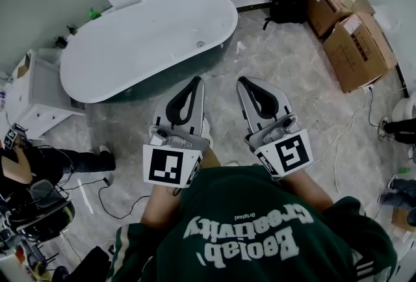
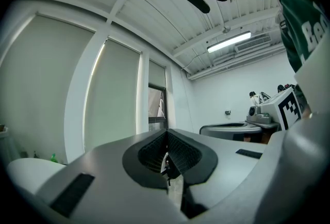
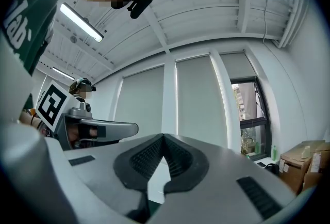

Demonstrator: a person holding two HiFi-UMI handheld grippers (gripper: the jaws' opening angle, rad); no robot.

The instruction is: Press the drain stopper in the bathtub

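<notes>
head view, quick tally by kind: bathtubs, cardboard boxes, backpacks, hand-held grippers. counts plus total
white oval bathtub: 1
brown cardboard boxes: 2
black backpack: 1
left hand-held gripper, right hand-held gripper: 2
Total: 6

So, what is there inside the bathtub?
Inside the bathtub only the small round drain stopper shows, on the bottom near the end at the head view's right. The rest looks bare and white. The drain hole under the stopper is covered.
</notes>
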